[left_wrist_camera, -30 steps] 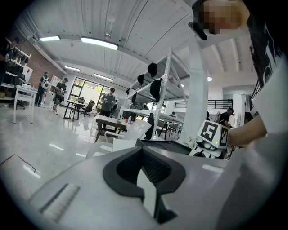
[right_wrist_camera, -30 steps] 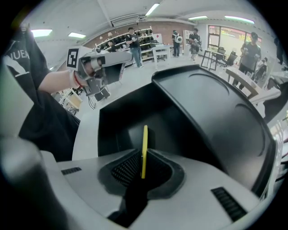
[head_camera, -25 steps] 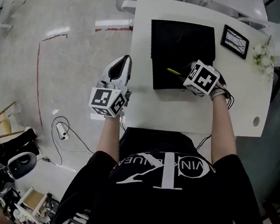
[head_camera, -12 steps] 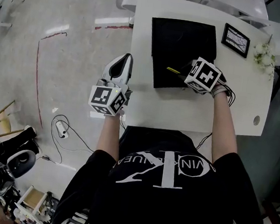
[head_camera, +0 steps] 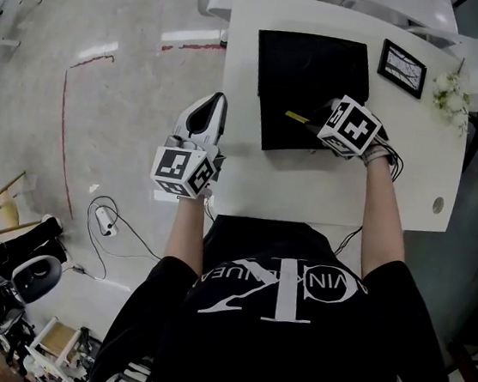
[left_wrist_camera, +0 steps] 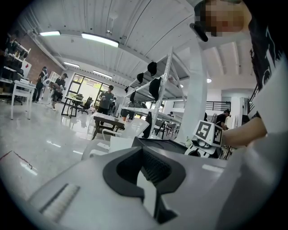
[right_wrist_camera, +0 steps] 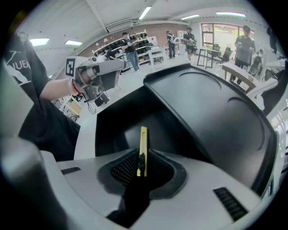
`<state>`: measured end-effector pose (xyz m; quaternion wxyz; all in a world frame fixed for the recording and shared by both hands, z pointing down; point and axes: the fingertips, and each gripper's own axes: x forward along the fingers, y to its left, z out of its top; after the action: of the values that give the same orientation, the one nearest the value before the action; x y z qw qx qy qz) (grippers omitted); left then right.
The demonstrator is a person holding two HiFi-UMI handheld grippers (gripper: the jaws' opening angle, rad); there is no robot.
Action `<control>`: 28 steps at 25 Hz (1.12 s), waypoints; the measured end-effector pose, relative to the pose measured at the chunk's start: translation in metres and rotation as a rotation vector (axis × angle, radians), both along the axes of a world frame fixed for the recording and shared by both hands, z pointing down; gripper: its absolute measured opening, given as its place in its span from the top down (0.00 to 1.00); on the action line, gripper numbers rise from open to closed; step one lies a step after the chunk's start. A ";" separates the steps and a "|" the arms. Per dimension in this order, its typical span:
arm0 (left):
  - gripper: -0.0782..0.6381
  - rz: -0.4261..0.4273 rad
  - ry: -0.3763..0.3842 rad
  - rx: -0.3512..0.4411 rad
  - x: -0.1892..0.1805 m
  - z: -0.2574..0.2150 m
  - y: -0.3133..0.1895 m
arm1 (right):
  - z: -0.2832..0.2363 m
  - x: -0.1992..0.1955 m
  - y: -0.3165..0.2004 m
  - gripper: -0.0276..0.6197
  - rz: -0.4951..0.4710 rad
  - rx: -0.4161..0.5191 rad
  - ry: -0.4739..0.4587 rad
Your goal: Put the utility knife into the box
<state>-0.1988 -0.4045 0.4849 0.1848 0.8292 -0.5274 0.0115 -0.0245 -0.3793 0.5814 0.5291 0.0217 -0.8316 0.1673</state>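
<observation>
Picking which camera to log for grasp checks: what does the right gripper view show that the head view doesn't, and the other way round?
Only the right gripper view: the right gripper's jaws closed on the yellow utility knife, and people standing in the hall behind. Only the head view: the picture frame, the white flowers and the white table's full outline. Both: the knife held over the black box, and the left gripper off to the side.
</observation>
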 end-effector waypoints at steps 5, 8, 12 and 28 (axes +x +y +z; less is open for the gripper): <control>0.88 -0.001 -0.003 -0.001 -0.001 0.000 0.001 | -0.003 0.001 -0.004 0.88 0.016 0.018 -0.006; 0.88 0.000 -0.001 0.001 0.000 -0.001 0.003 | -0.007 0.003 -0.003 0.88 0.031 0.027 -0.015; 0.88 0.005 0.000 0.003 0.004 -0.002 0.005 | -0.011 0.004 -0.003 0.88 0.044 0.043 -0.024; 0.88 0.006 -0.004 0.039 0.015 -0.018 0.025 | -0.039 0.013 0.005 0.88 0.123 0.162 -0.100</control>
<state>-0.1835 -0.3795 0.4669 0.1676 0.8341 -0.5256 0.0034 -0.0120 -0.3744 0.5420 0.4722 0.1072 -0.8648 0.1325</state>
